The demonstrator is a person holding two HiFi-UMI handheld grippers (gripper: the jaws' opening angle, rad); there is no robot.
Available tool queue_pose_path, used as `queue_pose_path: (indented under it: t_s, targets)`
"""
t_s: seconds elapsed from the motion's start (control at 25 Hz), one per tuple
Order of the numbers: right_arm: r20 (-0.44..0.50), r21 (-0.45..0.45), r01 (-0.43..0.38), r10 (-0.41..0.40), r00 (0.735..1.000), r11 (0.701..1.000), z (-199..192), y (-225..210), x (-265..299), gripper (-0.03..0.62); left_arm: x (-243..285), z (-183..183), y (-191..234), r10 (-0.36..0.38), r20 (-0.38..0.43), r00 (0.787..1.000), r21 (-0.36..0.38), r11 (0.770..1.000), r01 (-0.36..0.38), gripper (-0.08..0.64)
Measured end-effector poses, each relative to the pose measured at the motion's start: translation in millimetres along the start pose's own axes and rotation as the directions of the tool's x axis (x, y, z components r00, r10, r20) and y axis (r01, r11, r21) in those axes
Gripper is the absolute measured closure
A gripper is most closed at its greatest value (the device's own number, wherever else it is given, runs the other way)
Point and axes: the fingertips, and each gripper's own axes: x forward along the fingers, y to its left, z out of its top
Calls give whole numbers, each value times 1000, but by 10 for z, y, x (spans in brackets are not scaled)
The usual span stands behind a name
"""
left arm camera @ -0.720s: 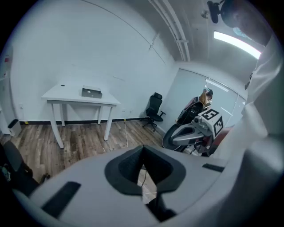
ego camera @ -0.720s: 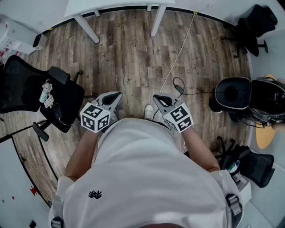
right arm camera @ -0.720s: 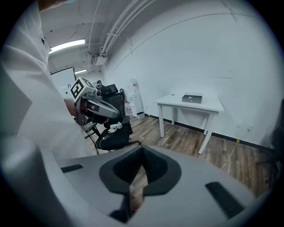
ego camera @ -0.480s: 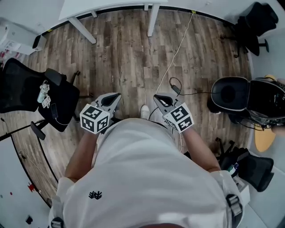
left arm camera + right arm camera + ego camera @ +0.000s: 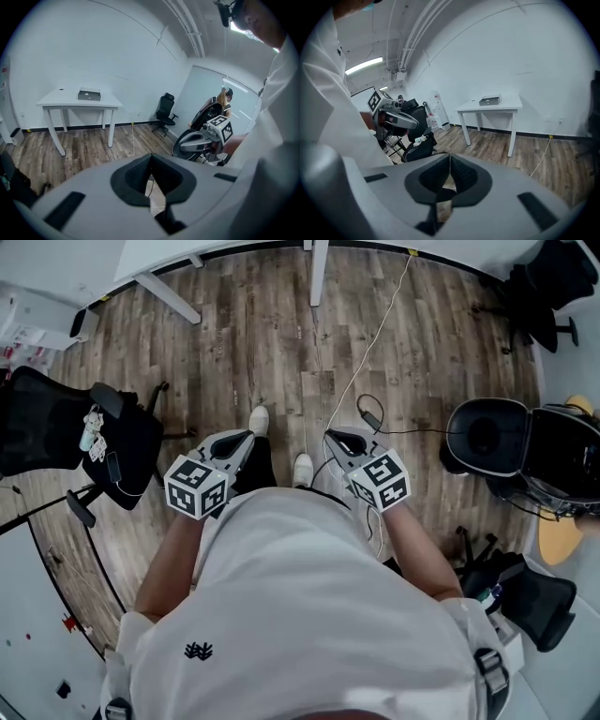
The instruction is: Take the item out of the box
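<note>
While the person stands on the wood floor (image 5: 253,343) with both tools held close in front of the waist, the left gripper (image 5: 239,437) has its jaws pressed together with nothing between them, and the right gripper (image 5: 339,439) is likewise closed and empty, its two dark pads meeting in a thin seam. Both point forward over the person's white shoes (image 5: 302,468), side by side but apart from each other. The box (image 5: 89,94), a low grey one, sits around the middle of the white table's (image 5: 56,102) tabletop, away from its corners, well apart from either gripper; the table stands against the far wall across the room. What the box holds is too small to tell from here. A white cable (image 5: 375,343) runs along the floor from the wall toward the person's feet. A black office chair (image 5: 56,427) with small things lying on its seat stands at the person's left.
</note>
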Motion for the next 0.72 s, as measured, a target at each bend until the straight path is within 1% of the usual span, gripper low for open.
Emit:
queue_pose_path:
  t_s: [0.16, 0.36, 0.48, 0.56, 0.64, 0.72]
  targets:
    - [6, 3, 9, -9, 1000, 1000, 117, -142, 86, 581, 152, 124, 133, -10, -2, 1000, 0, 1000, 10, 554]
    - [-8, 2, 52, -52, 999, 999, 292, -432, 253, 573, 489, 378, 437, -60, 6, 998, 8, 998, 59, 554]
    - [-16, 14, 94, -94, 995, 995, 459, -664, 325, 533, 740, 654, 620, -103, 26, 994, 11, 995, 103, 552]
    - [-16, 19, 112, -112, 994, 994, 627, -816, 405, 531, 877, 895, 759, -123, 41, 992, 18, 992, 123, 552]
    - [-16, 15, 118, -118, 993, 993, 825, -945, 535, 528, 963, 1116, 931, -131, 49, 990, 27, 991, 130, 552]
    - [-19, -3, 124, -124, 992, 992, 1030, -1083, 698, 526, 1028, 1279, 1153, -123, 48, 991, 29, 992, 122, 552]
